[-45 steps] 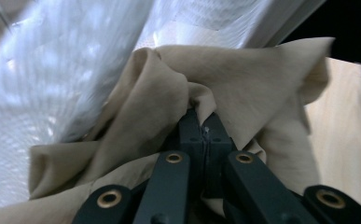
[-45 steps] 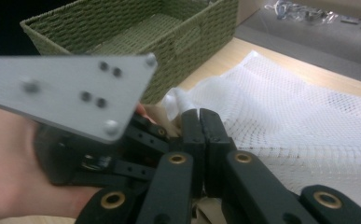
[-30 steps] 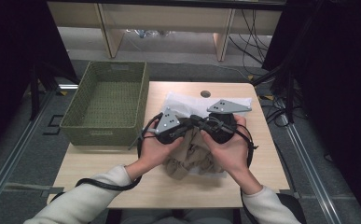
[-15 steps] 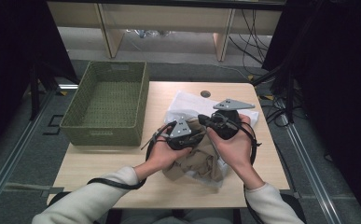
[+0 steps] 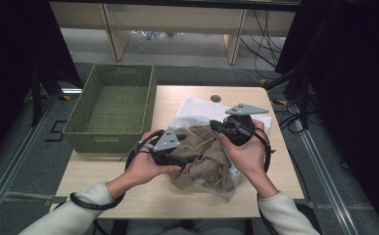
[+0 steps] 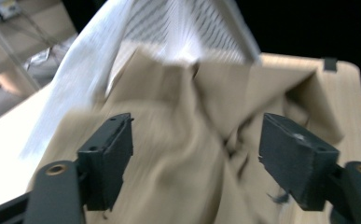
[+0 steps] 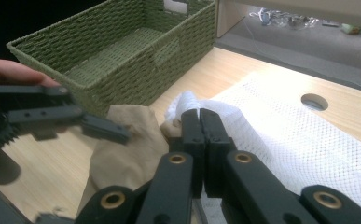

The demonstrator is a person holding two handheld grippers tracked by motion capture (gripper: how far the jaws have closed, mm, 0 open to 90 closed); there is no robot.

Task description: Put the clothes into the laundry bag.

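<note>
Your left gripper (image 6: 197,158), jaws spread wide after just opening and empty, faces the crumpled tan cloth garment (image 5: 204,159) directly ahead, nearer the desk's (image 5: 177,200) front edge. Your right gripper (image 7: 200,126), jaws pressed together, pinches the white mesh laundry bag (image 7: 290,135) behind the garment. The green woven basket (image 5: 111,105) sits at the desk's left edge.

Matt tan cloth (image 5: 204,156), white mesh bag (image 5: 197,108)
</note>
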